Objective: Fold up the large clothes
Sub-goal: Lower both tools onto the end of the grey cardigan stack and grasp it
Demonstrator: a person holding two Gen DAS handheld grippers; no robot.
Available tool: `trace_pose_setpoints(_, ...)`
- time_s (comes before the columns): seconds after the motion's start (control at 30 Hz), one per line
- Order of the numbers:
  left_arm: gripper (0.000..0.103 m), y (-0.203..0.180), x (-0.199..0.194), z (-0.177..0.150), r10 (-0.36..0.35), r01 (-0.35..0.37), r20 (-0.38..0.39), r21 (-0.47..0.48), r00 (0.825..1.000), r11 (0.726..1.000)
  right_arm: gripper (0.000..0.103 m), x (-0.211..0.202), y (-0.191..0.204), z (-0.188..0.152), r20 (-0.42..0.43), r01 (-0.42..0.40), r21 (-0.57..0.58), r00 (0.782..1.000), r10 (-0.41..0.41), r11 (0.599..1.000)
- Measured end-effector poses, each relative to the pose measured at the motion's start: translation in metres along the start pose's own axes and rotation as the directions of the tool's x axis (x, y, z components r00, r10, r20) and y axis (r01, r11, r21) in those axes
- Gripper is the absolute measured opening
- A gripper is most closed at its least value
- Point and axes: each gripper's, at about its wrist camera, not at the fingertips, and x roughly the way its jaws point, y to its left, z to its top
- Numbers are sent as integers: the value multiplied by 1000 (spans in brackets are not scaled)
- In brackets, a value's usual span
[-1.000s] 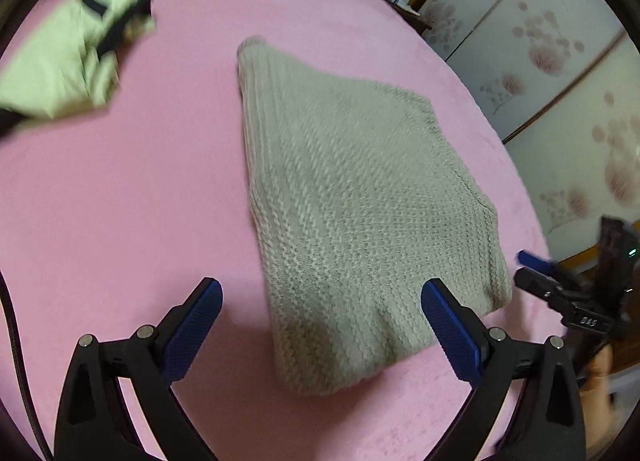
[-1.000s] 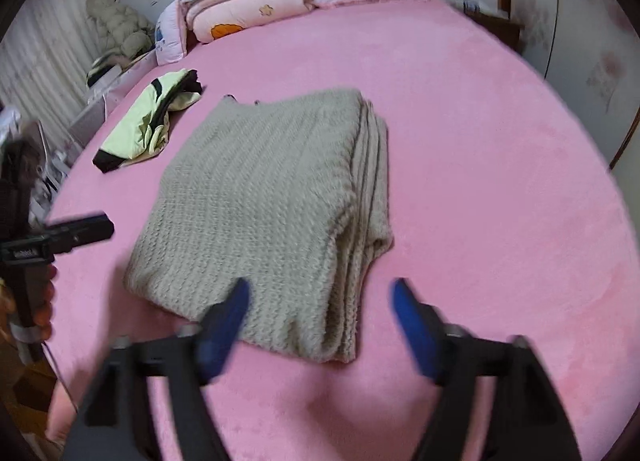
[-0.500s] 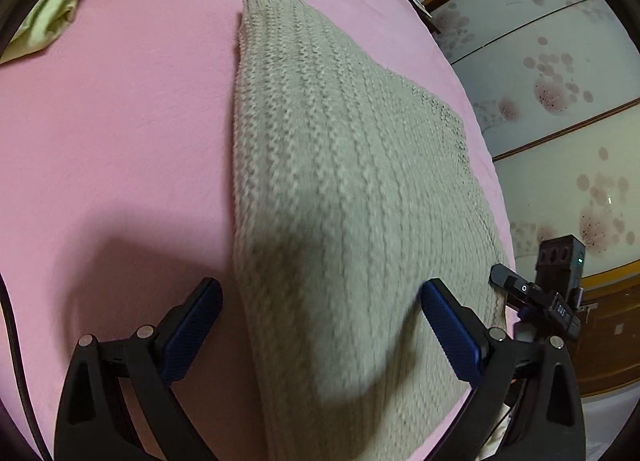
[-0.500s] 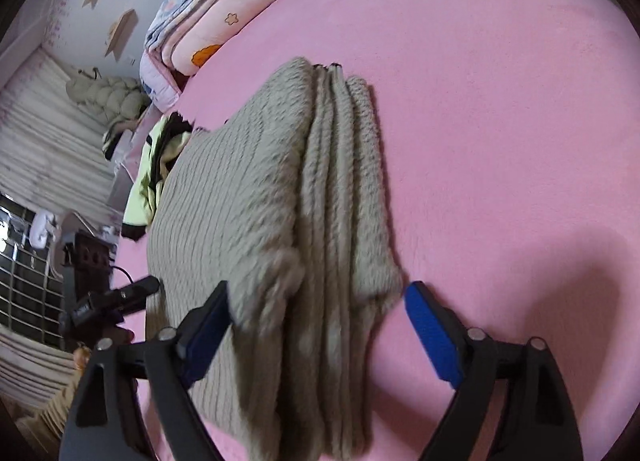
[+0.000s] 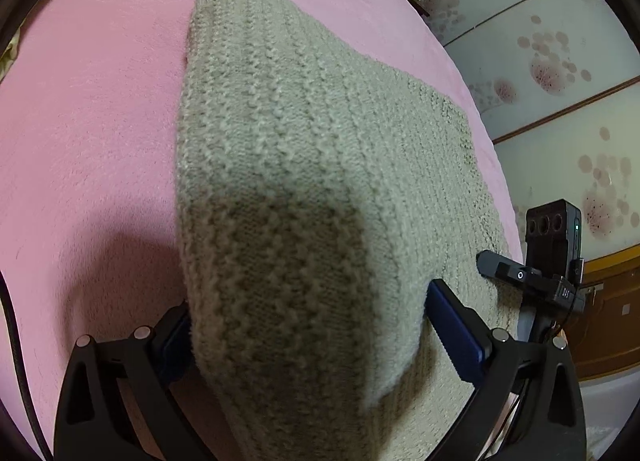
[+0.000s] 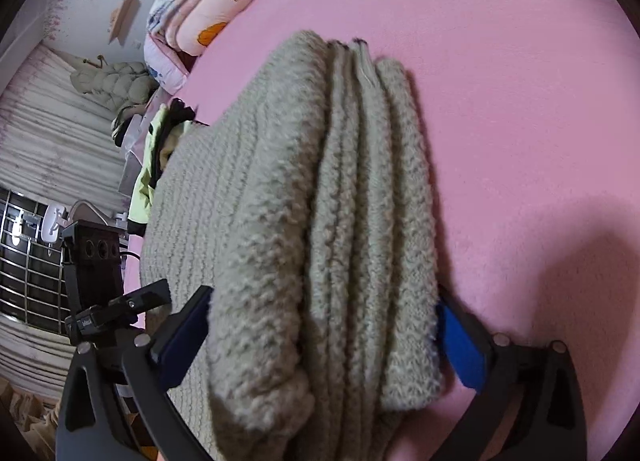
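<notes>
A: Left tongs (image 5: 308, 331)?
B: Spread wide, straddling the folded beige knitted sweater's (image 5: 304, 165) near corner on the pink bed (image 5: 88, 109); grip unclear.
A: Right tongs (image 6: 324, 335)?
B: Fully wide, both blue pads beside the sweater's stacked edge at 6 o'clock.

From my left gripper (image 5: 308, 325) I see the folded beige cable-knit sweater (image 5: 312, 165) lying on the pink plush bedspread (image 5: 92, 109), its near end bulging between my wide-spread jaws. The blue pads (image 5: 454, 335) sit against both sides of the knit. At right, the other black gripper (image 5: 532, 277) hangs beside the sweater's edge.
</notes>
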Motion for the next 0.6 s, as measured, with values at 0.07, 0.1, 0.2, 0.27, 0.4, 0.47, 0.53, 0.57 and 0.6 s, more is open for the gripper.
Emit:
trace_pose_setpoints(0.07,102,2,1,0,8,-8,-13,5,1000,1000,103,3,2,0,-15,7,-16,1000,-7,1000)
trace_pose_setpoints(0.1,103,4,2,3,16,-16,-19,6,1000,1000,103,3,3,0,-21,11,-23,1000,-11,1000)
trace_pose_setpoints(0.2,103,0,6,5,41,-40,-30,13,999,999,103,6,7,-1,-32,37,-48,999,-39,998)
trace_pose_setpoints(0.27,103,-5,9,7,59,-59,-28,17,998,998,103,7,12,-1,-31,61,-58,998,-62,996)
trace_pose_setpoints(0.4,95,-19,13,11,96,-96,2,41,995,995,97,10,23,-3,0,120,-82,993,-121,989)
trace_pose_setpoints(0.47,90,-26,11,10,138,-139,18,57,990,989,85,9,29,-6,20,137,-103,991,-135,985)
trace_pose_setpoints(0.53,78,-36,7,8,174,-176,43,76,984,981,73,7,35,-8,39,154,-126,988,-150,980)
trace_pose_setpoints(0.57,75,-41,4,7,186,-190,54,83,981,978,65,7,41,-10,52,170,-146,985,-164,974)
trace_pose_setpoints(0.6,67,-47,0,6,204,-210,71,94,976,973,62,4,47,-11,66,195,-166,980,-186,967)
